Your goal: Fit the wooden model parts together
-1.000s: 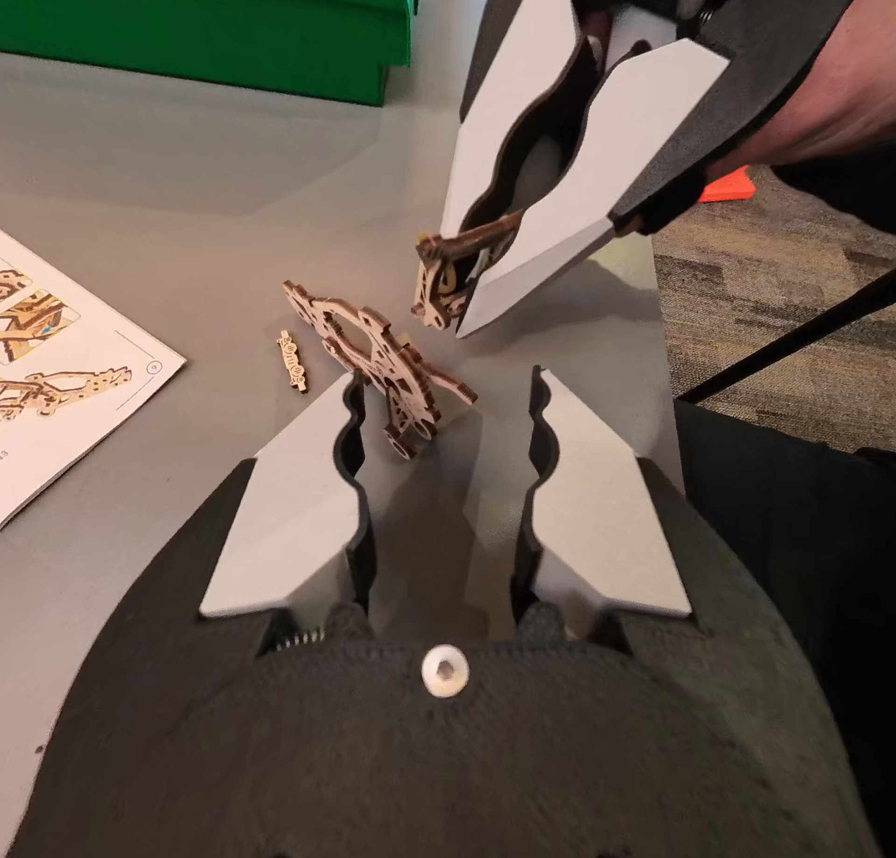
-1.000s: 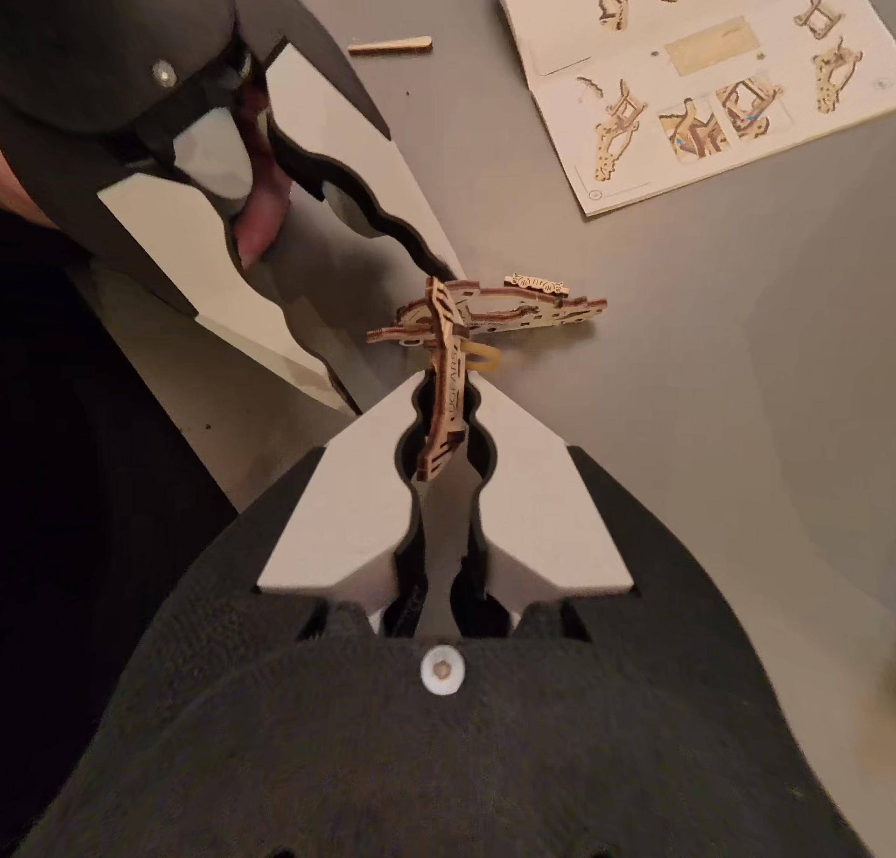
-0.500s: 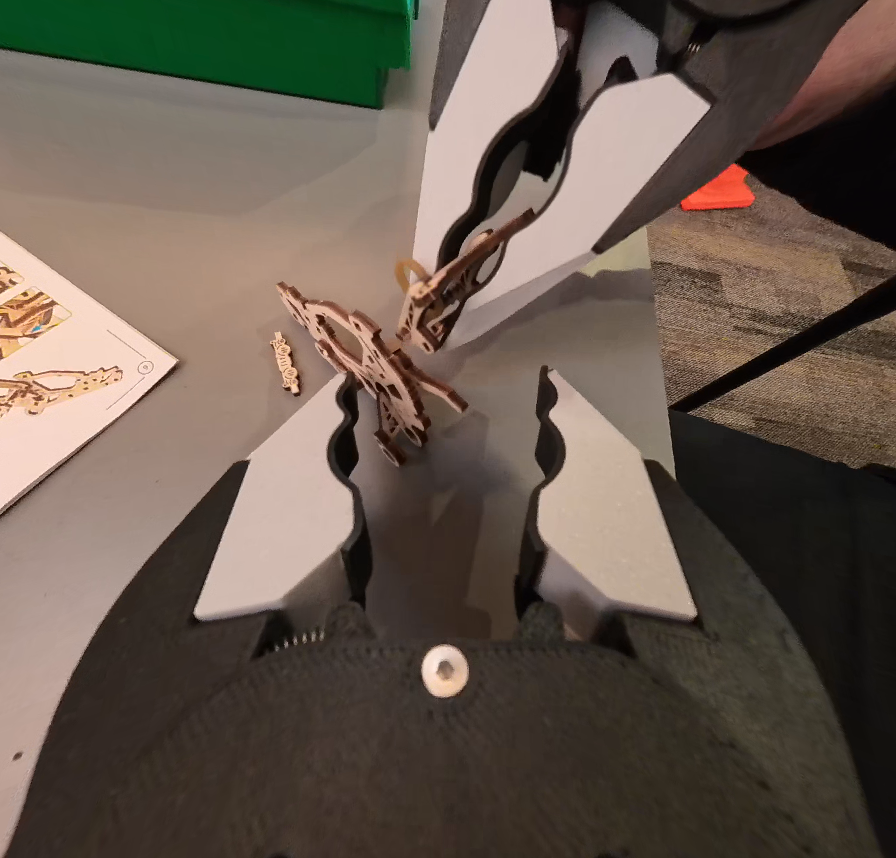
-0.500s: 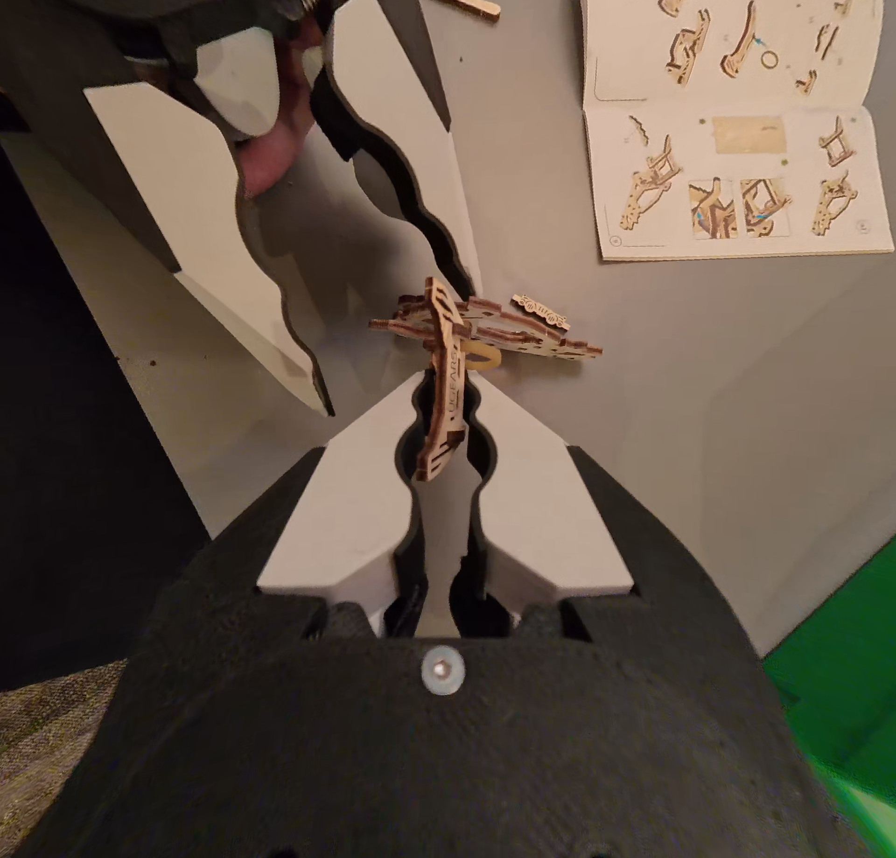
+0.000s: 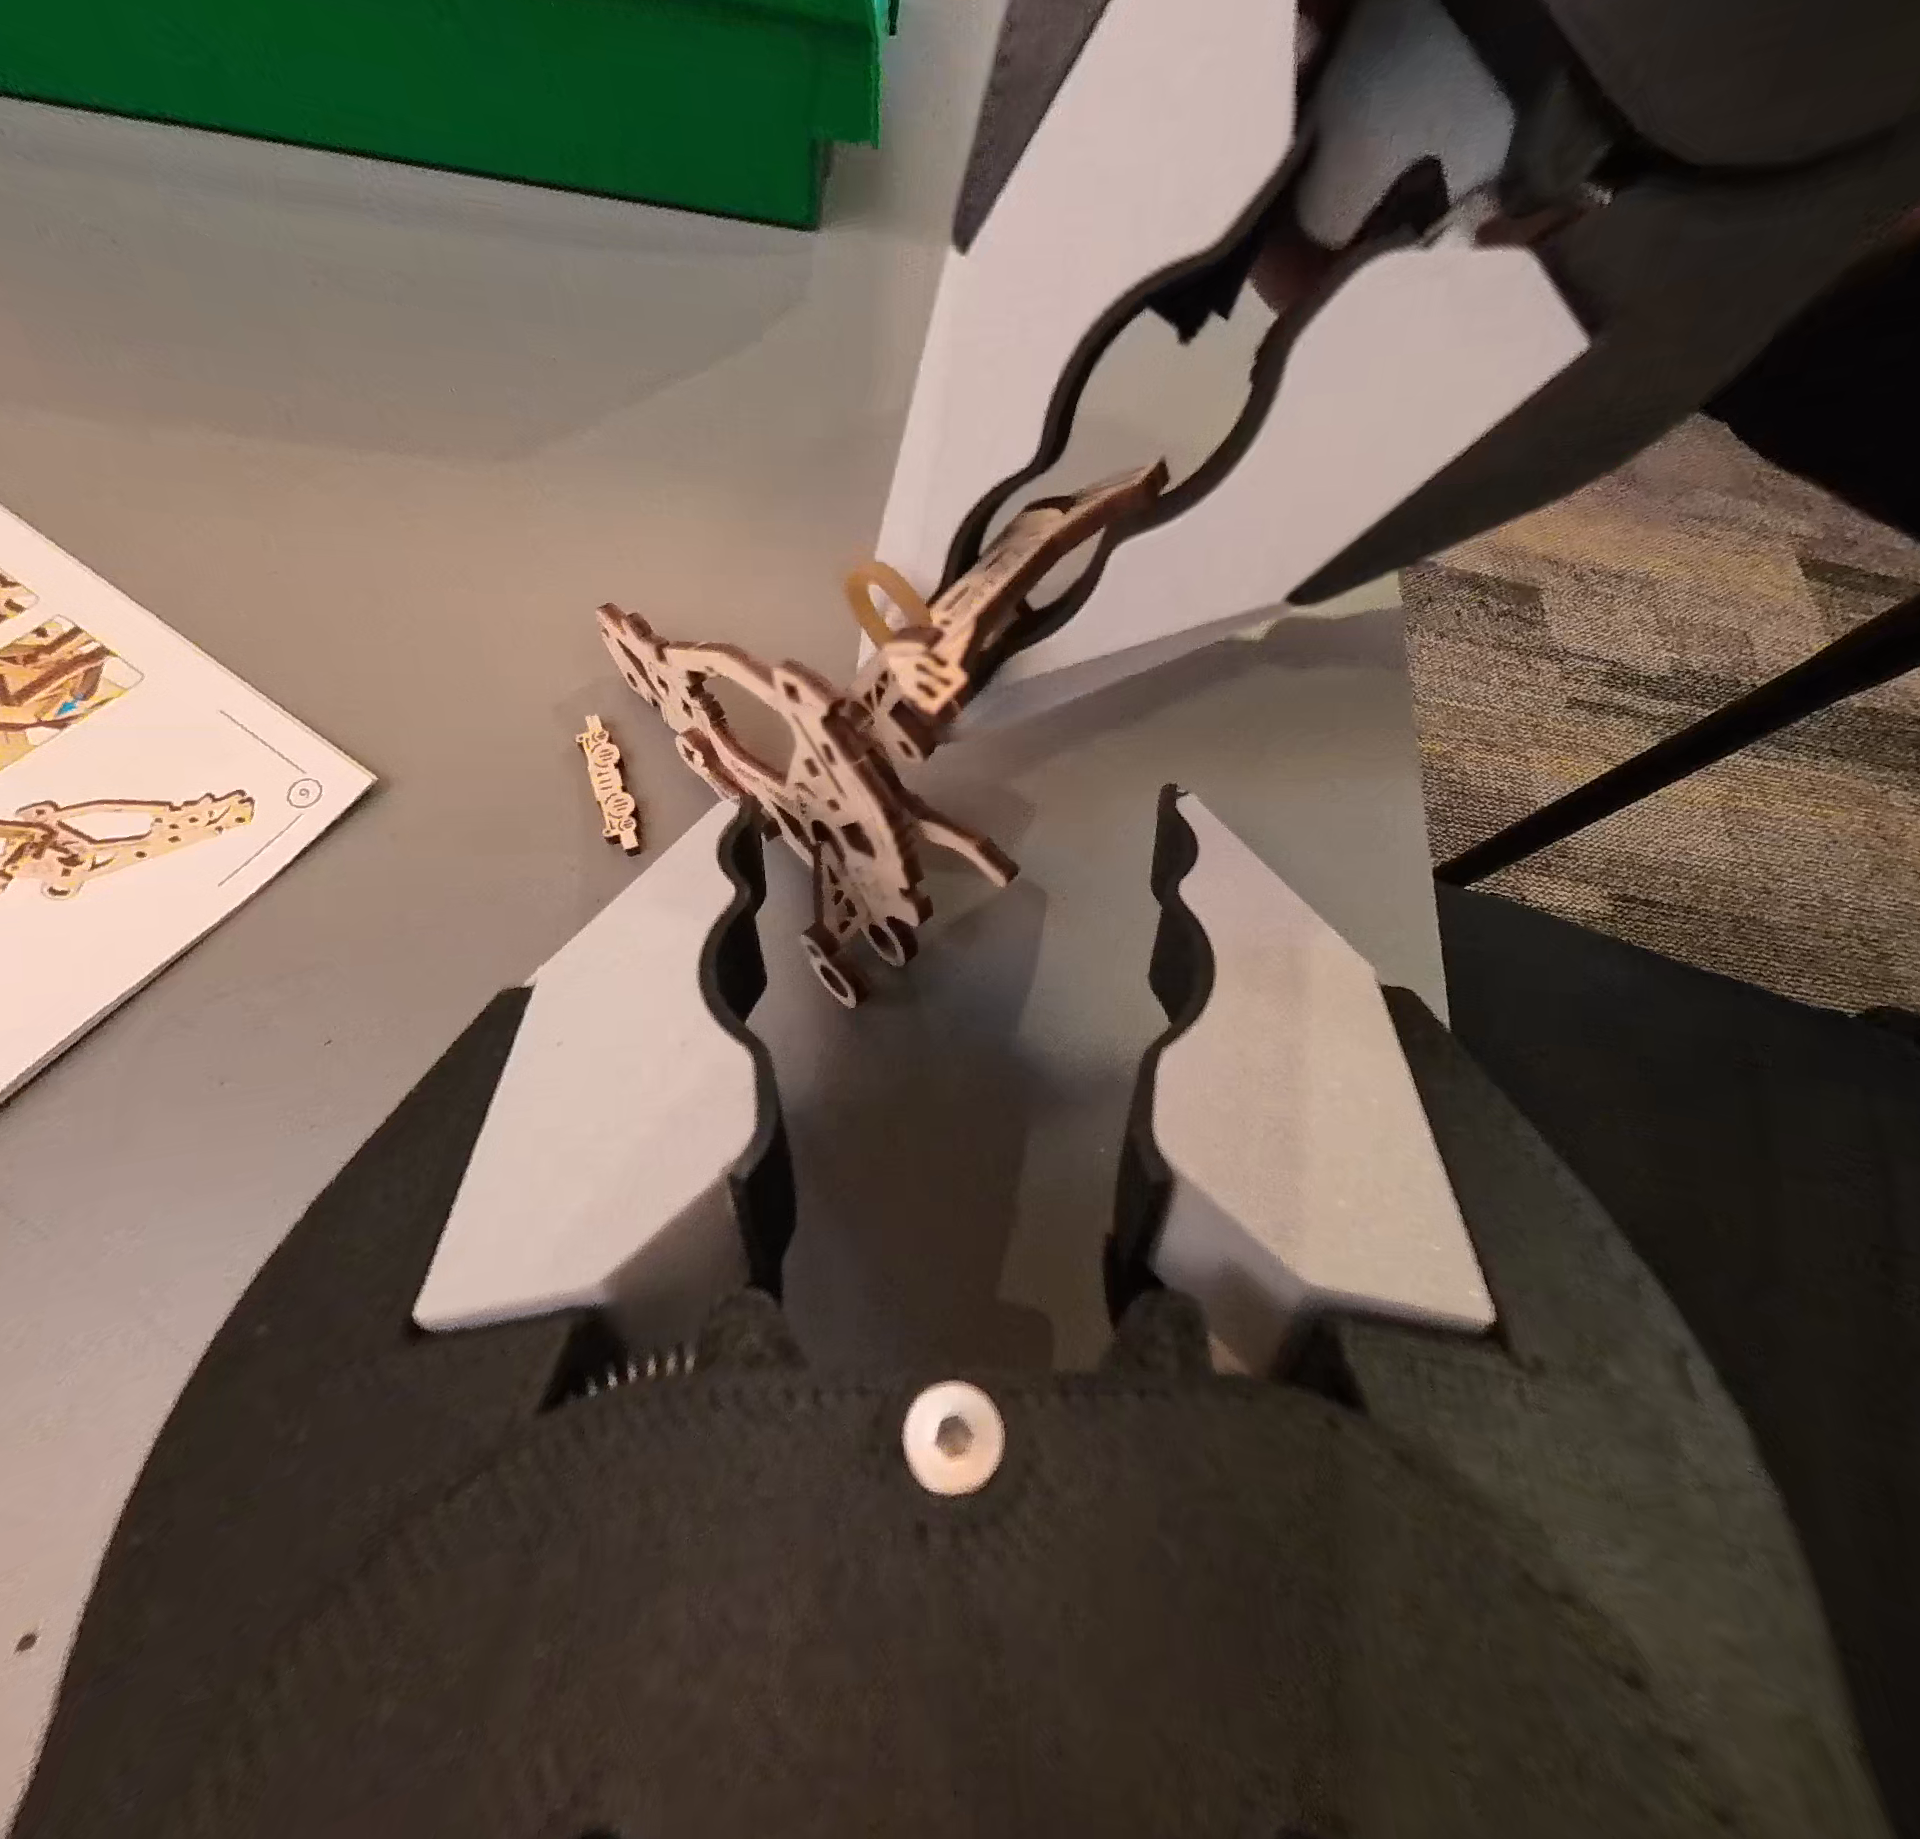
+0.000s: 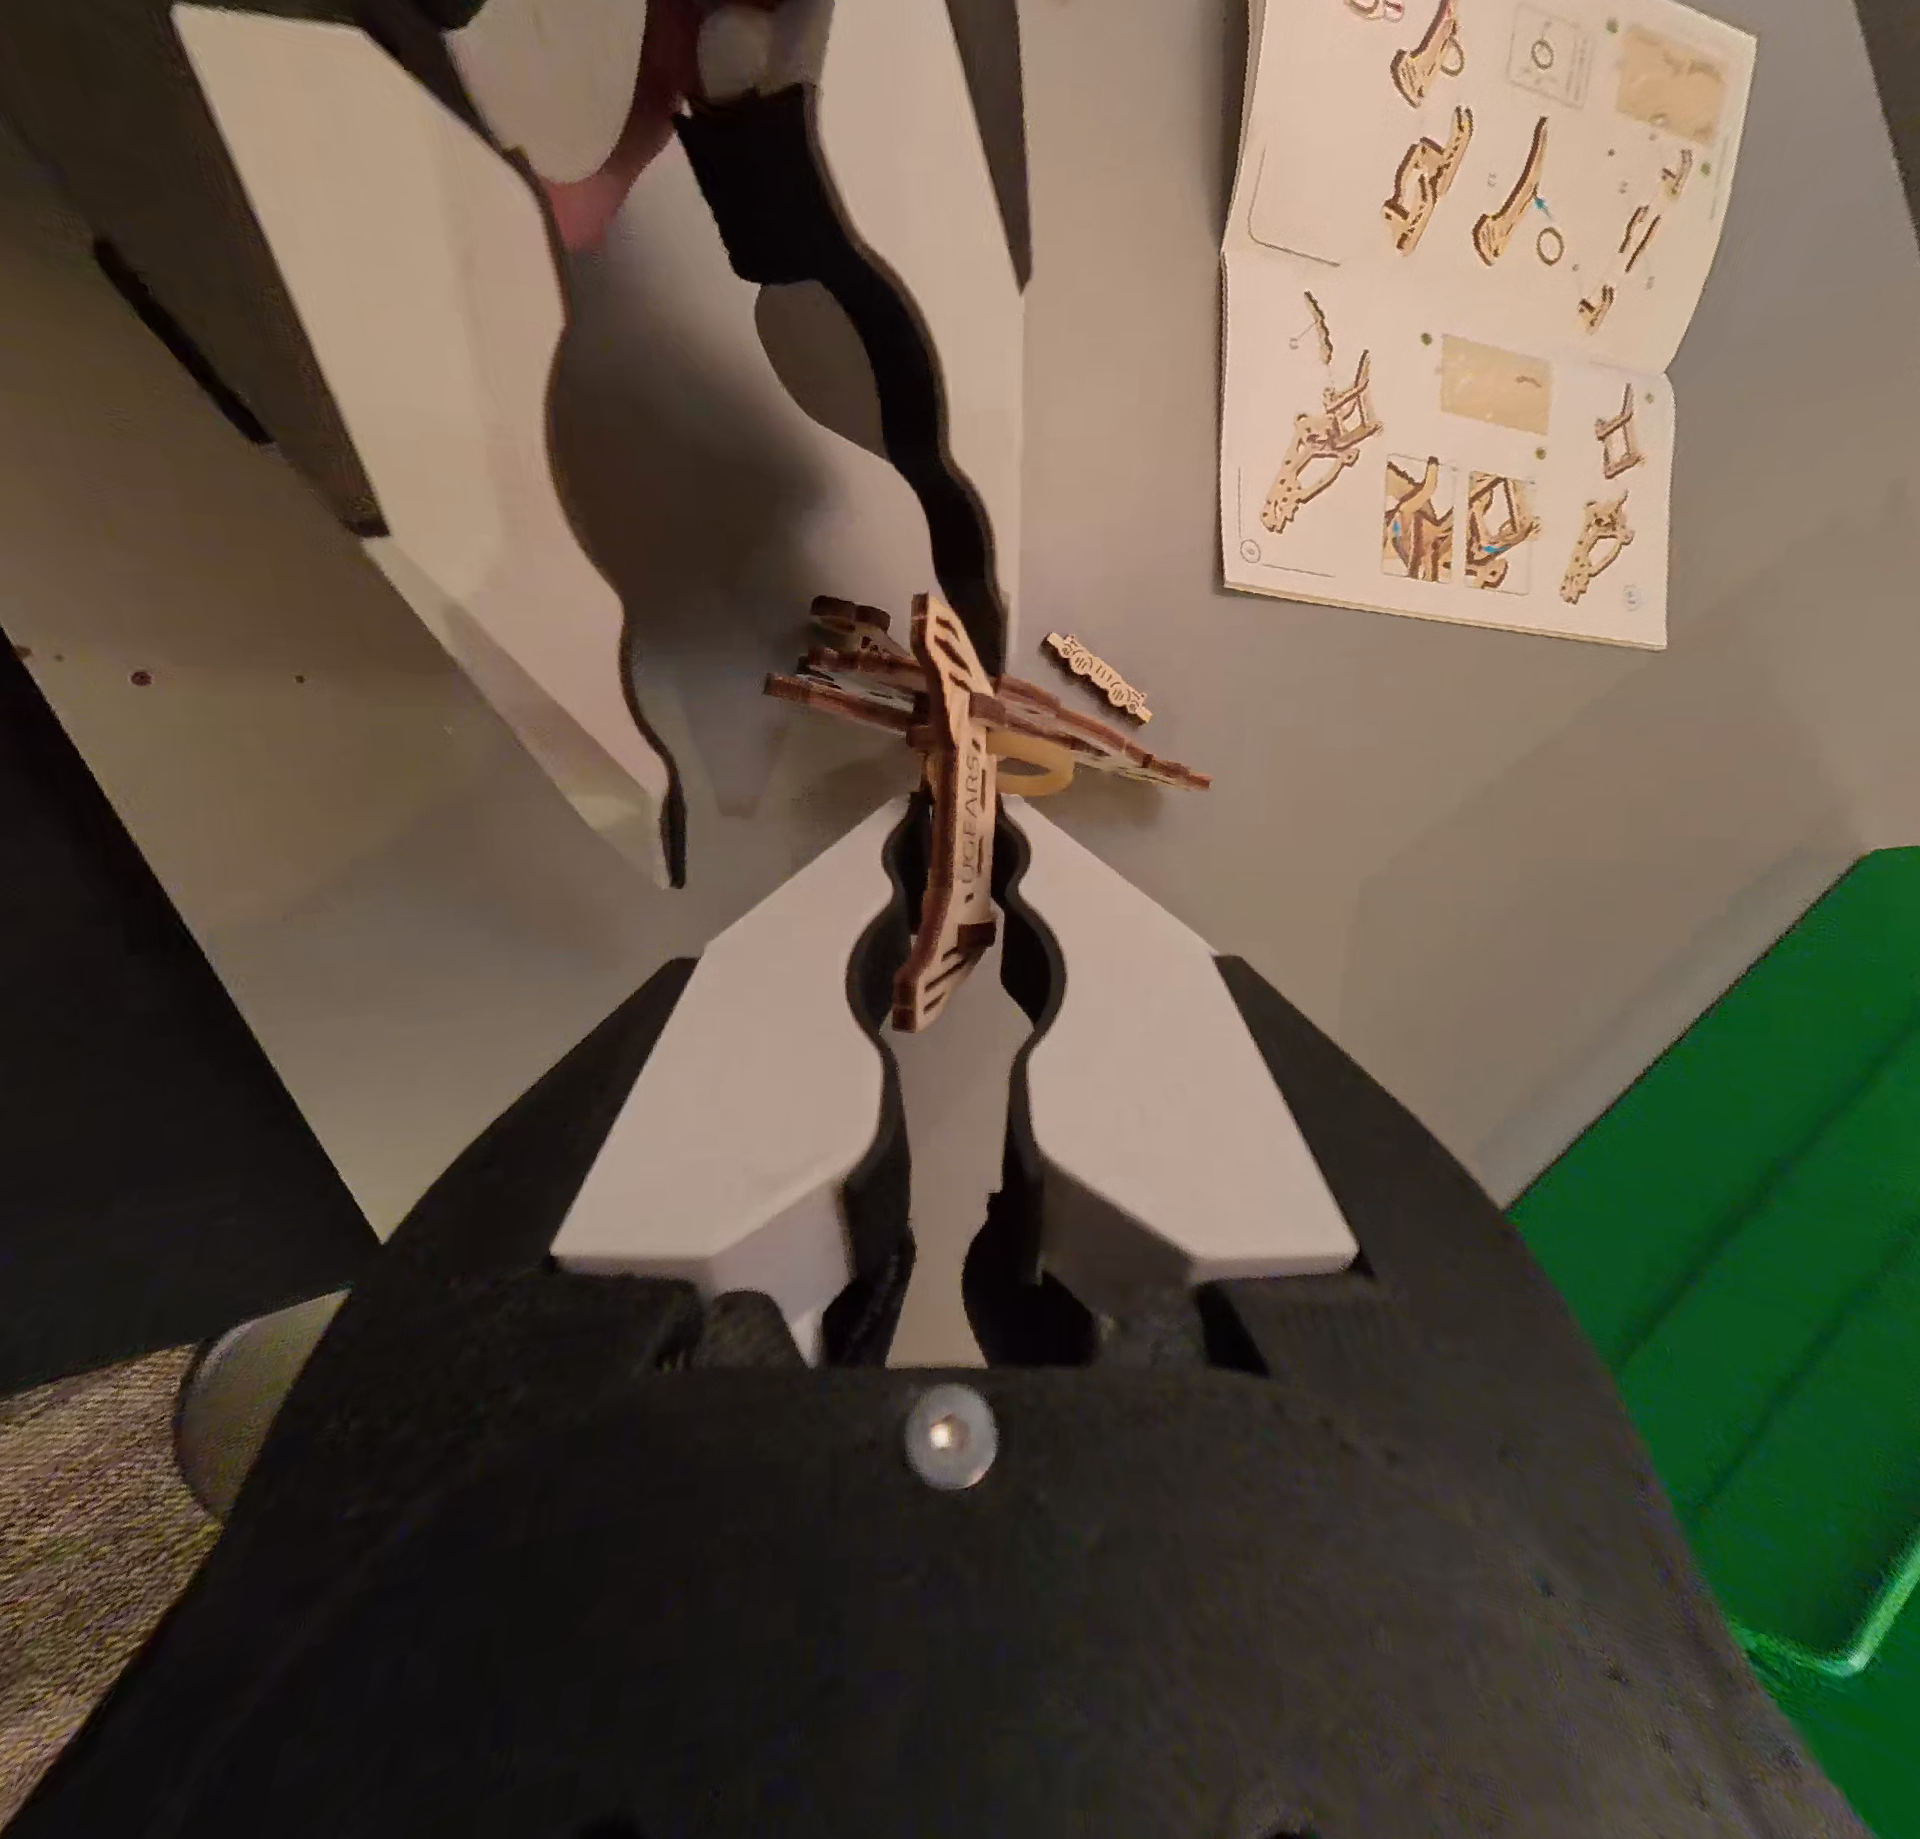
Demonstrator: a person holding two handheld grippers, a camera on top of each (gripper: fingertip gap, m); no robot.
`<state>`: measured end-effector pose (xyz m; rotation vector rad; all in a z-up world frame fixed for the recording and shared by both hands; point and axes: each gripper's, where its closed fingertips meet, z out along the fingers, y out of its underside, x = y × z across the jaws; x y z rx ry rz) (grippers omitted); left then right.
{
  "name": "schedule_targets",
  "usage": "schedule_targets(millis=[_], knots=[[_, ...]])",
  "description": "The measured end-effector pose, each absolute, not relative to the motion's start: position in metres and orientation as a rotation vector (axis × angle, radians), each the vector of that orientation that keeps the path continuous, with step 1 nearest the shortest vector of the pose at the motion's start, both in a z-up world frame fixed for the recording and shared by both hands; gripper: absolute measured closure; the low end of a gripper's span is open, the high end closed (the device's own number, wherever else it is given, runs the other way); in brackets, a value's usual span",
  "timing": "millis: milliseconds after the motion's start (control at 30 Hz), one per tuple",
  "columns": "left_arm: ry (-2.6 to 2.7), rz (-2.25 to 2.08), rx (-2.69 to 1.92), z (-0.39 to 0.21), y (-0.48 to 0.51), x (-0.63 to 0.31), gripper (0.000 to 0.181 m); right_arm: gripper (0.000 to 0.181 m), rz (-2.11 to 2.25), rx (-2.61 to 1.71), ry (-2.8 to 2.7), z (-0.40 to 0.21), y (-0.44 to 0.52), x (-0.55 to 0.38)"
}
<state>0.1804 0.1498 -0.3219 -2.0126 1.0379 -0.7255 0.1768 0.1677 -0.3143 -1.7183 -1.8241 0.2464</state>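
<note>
Thin laser-cut plywood, pale with scorched edges: light, stiff in the plane, brittle at tabs and narrow bridges. Held piece (image 6: pixel 951 833), a slim arm-shaped part, clamped flat-face to flat-face near the tips of the right gripper (image 6: pixel 951 859), jaws closed down to the wood's thickness, tail end loose in the scalloped gap behind. Small rubber band (image 6: pixel 1029 766) looped at its front end; soft, likely to snag or slip off. Forward end pressed against, perhaps into, the larger model frame (image 5: pixel 800 802), tilted on the grey table (image 5: pixel 364 501) right between both tools. Seating of any tab not discernible. Left gripper (image 5: pixel 956 833) spread wide, gripping nothing, one fingertip just beside the frame, the other well clear. Best purchase on the frame probably across its broad solid middle, faces pinched, away from the thin tail and the small wheels. Light squeeze advisable; too much twist likely to snap a tab. One small loose strip (image 5: pixel 611 787) flat beside the frame, near the instruction booklet (image 6: pixel 1455 335); green box (image 5: pixel 436 44) farther back.
</note>
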Motion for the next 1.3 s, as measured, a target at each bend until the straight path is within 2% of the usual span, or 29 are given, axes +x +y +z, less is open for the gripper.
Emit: schedule_targets(millis=[633, 1300], knots=[[1.141, -0.702, -1.945, -0.320, 0.139, 0.186, 0.102, 0.174, -0.043, -1.539, -1.661, -0.312, 0.174, 0.170], [1.151, -0.770, -1.908, -0.314, 0.147, 0.193, 0.097, 0.174, -0.264, -1.602, -1.727, -0.312, 0.184, 0.187]])
